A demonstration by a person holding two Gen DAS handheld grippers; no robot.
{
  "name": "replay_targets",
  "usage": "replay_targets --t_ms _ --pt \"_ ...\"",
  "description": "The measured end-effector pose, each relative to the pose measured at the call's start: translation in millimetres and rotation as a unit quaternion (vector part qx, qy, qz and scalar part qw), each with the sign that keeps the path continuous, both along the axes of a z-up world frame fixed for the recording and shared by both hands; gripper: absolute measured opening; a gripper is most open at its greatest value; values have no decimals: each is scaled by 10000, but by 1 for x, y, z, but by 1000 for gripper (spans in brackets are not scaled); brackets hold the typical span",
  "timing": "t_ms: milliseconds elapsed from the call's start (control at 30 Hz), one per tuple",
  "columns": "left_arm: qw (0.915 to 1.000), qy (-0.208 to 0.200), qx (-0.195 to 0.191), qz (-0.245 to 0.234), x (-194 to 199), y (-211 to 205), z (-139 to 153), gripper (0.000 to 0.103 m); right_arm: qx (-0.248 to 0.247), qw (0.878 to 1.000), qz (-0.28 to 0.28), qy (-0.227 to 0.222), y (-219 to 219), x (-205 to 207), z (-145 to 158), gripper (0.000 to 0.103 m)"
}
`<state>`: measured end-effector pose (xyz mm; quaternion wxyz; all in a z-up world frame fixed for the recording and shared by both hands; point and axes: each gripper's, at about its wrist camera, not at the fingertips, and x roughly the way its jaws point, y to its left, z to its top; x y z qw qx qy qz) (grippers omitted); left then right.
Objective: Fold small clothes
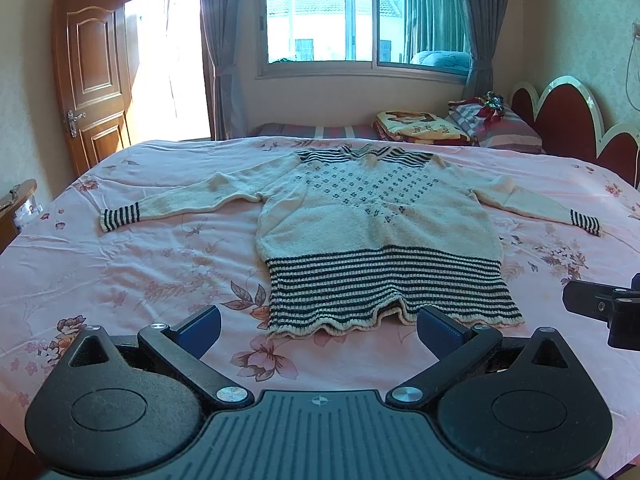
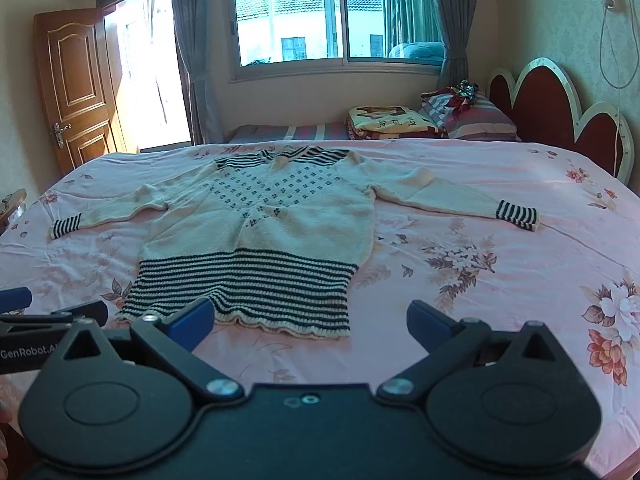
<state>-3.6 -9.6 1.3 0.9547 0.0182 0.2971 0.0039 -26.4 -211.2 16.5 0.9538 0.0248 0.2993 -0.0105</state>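
**Sweater laid flat, fold not yet begun**

Found a cream knit sweater (image 1: 372, 220) spread face up on the pink floral bedsheet (image 1: 120, 280), collar toward the window, striped hem (image 1: 384, 292) nearest the cameras, both sleeves stretched out to either side of the body. Judged as the opening step: garment flattened, no fold made so far. Next move probably called for picking up one striped cuff (image 1: 120, 218) or a hem corner and carrying it across the sweater's body, which meant coming down to the fabric first.

Left gripper (image 1: 318, 326) hung just short of the sweater's hem, jaws spread wide, blue pads (image 1: 202, 326) bare, nothing held, nothing touched. Right gripper (image 2: 310, 320) likewise gaped wide and empty, set off to the right of the hem's right corner, over bare sheet. Seen close beside each other, clear of the sweater.
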Motion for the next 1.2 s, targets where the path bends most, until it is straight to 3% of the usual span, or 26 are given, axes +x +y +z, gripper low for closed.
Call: replay_targets --t_ms 800,900,1000,1100,1200 --pt "10000 49 2 41 2 3 0 103 -125 9999 -91 58 2 7 -2 102" --pt "9999 66 -10 99 4 4 -1 103 -79 9998 -156 -89 0 7 -4 102" --pt "9987 64 -501 41 5 12 1 103 95 9996 -205 -181 -7 10 -6 102" --pt "9975 66 -695 83 14 16 0 103 447 9956 -467 -676 -22 8 -5 102" --pt "9949 52 -1002 -121 31 20 -1 103 431 9962 -553 -522 -39 20 -3 102"
